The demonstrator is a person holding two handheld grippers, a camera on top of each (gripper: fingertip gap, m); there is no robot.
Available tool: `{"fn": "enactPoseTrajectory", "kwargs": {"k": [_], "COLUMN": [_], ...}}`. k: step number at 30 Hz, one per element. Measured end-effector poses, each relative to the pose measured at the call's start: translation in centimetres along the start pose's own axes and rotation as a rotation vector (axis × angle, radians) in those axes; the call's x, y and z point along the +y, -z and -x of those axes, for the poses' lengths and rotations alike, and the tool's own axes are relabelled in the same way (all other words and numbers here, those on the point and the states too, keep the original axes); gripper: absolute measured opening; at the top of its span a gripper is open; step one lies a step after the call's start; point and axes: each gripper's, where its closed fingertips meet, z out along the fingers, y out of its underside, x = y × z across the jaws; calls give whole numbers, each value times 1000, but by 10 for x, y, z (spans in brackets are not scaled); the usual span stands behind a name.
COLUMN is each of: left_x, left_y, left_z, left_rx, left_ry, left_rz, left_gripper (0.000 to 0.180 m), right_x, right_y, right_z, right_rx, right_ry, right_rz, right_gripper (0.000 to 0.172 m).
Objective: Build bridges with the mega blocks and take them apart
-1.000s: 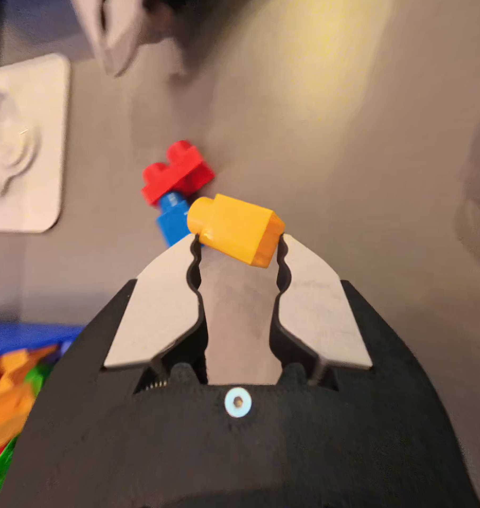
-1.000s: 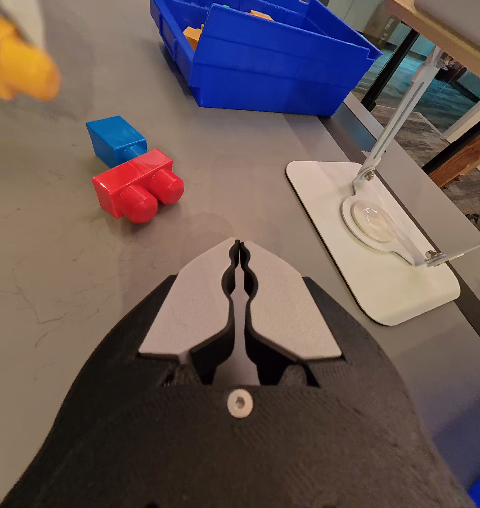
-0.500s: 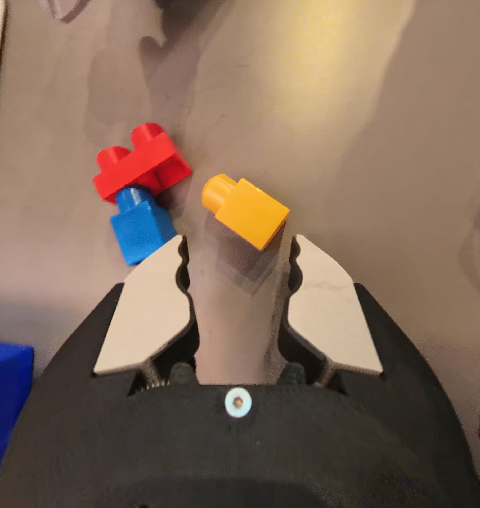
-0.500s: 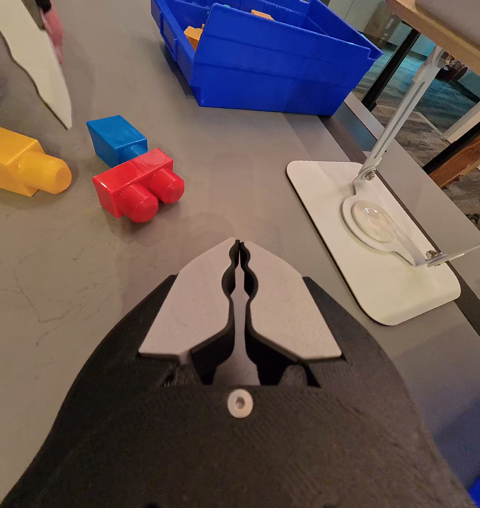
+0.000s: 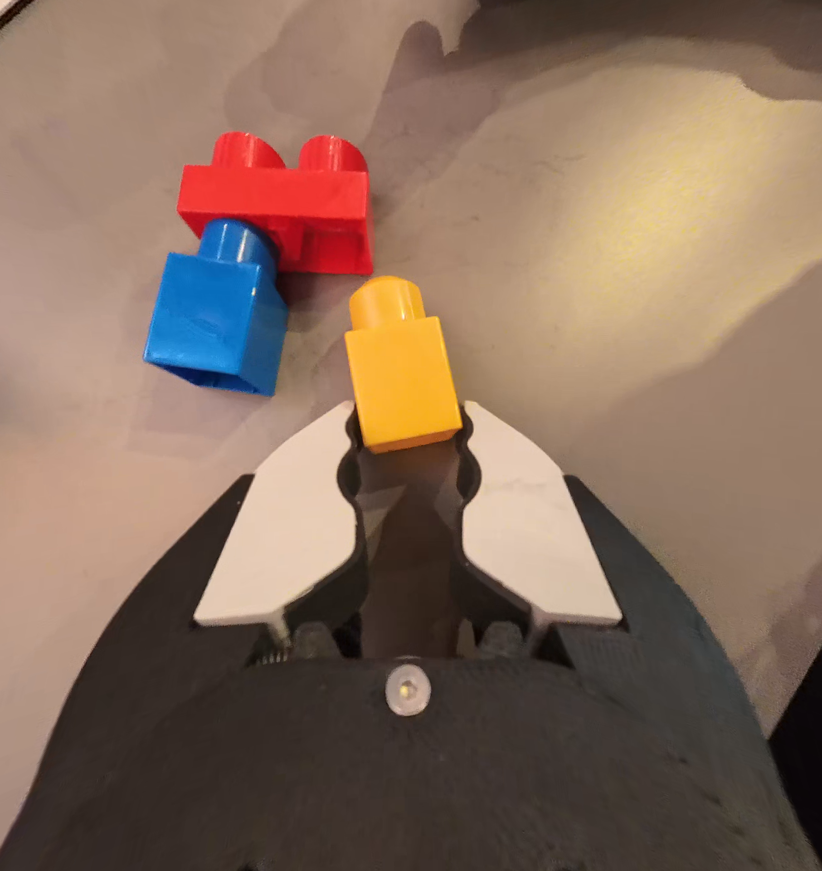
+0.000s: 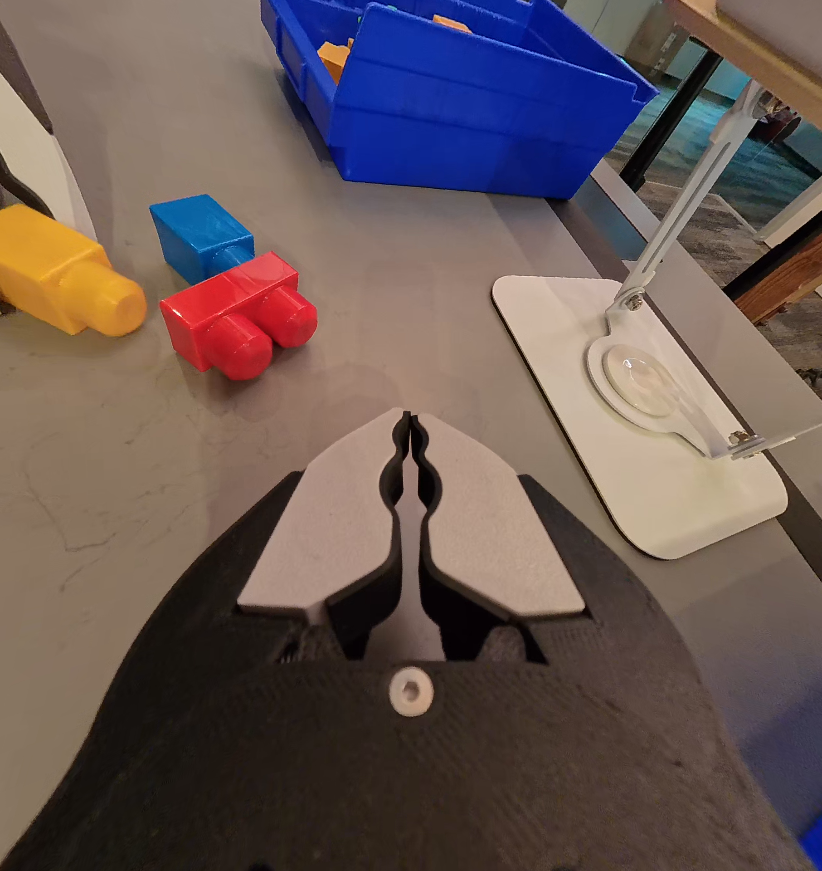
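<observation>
The left gripper (image 5: 408, 426) sits low in the middle of its own view with a yellow single-stud block (image 5: 402, 372) between its fingertips; both pads press against the block's rear end, and its stud points up the frame toward the other bricks. The block lies on its side on the grey table (image 5: 635, 235). In the right wrist view the same block (image 6: 55, 271) shows at the left edge, with part of the left gripper's white finger (image 6: 65, 188) beside it.

Just left of and above the yellow block in the left view, a red two-stud block (image 5: 277, 198) lies on its side with a blue single-stud block (image 5: 211, 320) plugged into its underside.

The right gripper (image 6: 410, 417), at the centre of its view, has its fingertips closed together on nothing, apart from the bricks. At the top of that frame is a blue bin (image 6: 470, 108) holding more blocks, and at the right a white stand base (image 6: 658, 495).
</observation>
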Motion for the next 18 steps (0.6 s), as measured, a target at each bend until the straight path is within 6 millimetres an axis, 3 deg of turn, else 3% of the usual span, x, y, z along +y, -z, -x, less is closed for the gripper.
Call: {"fn": "enactPoseTrajectory", "kwargs": {"k": [5,7,9,12,14,18], "left_x": [-5,-2,-2,-2,6,3], "left_y": [-4,0,10,24,22,12], "left_z": [11,17,23,33,42,47], "left_rx": [30,34,28,24,-6,-14], "left_ry": [-85,-77,-64,-30,-52,-105], "left_rz": [29,49,5,-83,-37,-29], "left_gripper": [38,56,61,59,55,46], "right_x": [0,0,0,0,0,1], "right_y": [0,0,0,0,0,0], "right_z": [0,0,0,0,1,1], "right_rx": [0,0,0,-2,-4,-2], "right_ry": [2,2,2,2,6,9], "right_rz": [0,0,-1,1,1,5], "right_gripper": [0,0,0,0,0,0]}}
